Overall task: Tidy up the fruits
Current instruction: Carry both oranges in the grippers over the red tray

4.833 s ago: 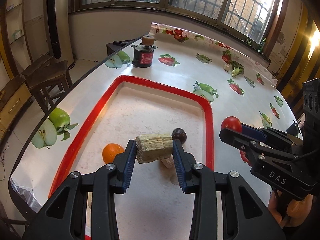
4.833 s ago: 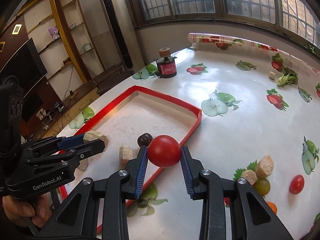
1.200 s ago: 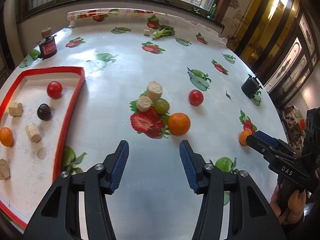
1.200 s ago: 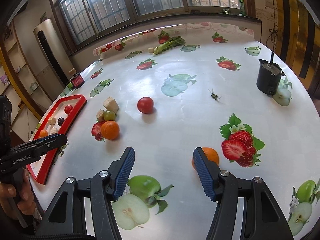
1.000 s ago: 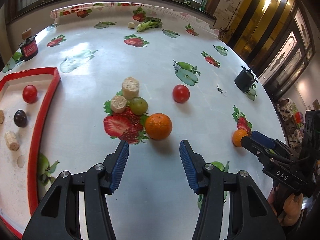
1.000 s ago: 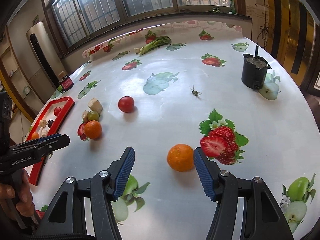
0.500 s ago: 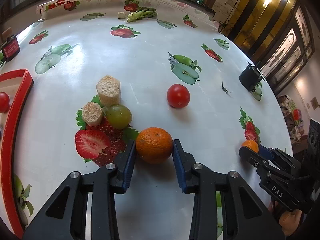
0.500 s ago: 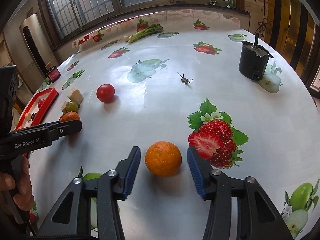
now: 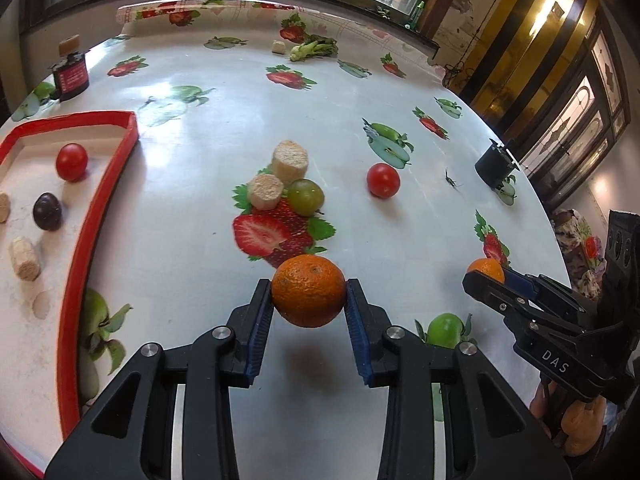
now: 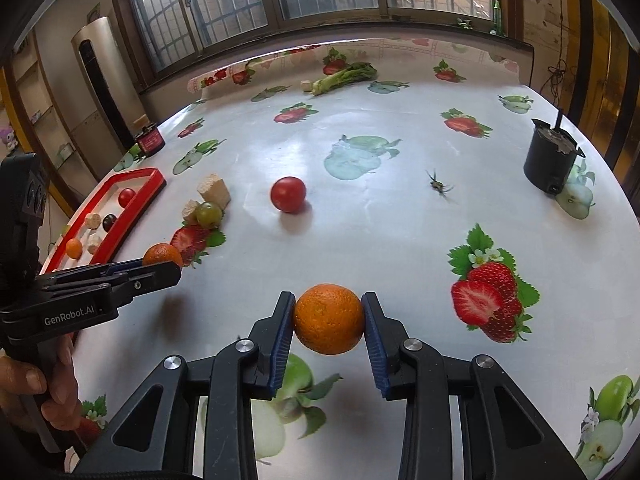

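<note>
My left gripper (image 9: 308,300) is shut on an orange (image 9: 308,291) and holds it just above the table. My right gripper (image 10: 329,320) is shut on a second orange (image 10: 329,319), also lifted, with its shadow below. The red-rimmed tray (image 9: 102,208) at the left holds a red tomato (image 9: 71,162), a dark plum (image 9: 47,211) and beige chunks. On the table lie a red tomato (image 9: 383,180), a green fruit (image 9: 306,196) and two beige chunks (image 9: 290,158). The right gripper also shows in the left wrist view (image 9: 486,280), the left gripper in the right wrist view (image 10: 160,270).
A black cup (image 10: 552,162) stands at the table's right edge. A small dark jar (image 9: 71,74) stands at the far left. Green stalks (image 10: 344,76) lie at the back. A small insect (image 10: 438,186) sits on the fruit-printed tablecloth.
Both grippers moved from the tray to the table's middle and right, closed on an orange each, and have lifted them off the table.
</note>
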Tool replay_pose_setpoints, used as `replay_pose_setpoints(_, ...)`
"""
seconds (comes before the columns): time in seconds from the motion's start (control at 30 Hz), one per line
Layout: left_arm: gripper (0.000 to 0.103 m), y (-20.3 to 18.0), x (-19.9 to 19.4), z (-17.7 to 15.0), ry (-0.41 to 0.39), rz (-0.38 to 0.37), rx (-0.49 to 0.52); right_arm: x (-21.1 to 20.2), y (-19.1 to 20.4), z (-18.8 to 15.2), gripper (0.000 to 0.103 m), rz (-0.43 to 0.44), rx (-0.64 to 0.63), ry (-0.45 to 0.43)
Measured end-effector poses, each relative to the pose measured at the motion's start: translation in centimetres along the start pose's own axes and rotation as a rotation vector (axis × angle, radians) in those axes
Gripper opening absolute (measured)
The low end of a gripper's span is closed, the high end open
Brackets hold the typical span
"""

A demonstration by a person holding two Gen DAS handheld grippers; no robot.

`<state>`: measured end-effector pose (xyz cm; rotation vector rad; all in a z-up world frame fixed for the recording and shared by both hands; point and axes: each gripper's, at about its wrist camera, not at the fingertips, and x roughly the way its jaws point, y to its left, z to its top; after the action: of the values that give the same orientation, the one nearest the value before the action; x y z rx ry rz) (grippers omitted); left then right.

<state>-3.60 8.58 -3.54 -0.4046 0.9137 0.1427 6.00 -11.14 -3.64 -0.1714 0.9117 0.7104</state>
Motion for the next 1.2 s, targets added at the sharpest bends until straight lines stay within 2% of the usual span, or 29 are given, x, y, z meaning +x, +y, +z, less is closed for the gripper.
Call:
replay_pose_setpoints(0.27,0.033,2.1,-3.7,-0.8,-0.067,0.068,-0.020,0.4,4.2,0.2,0.035,0.066,-0.064,0.012)
replay_pose_setpoints(0.6,0.033,4.9,-6.3,-2.4,-0.092,0.108,-0.070,0.2,8.9,1.0,0.035,0.138,-0.140,0.002)
replay_pose_setpoints(1.2,0.034,9.2,-8.9,-4.1,-0.124,0.158,-0.142,0.4,15.4,2.2,0.035,0.197,-0.251,-0.011)
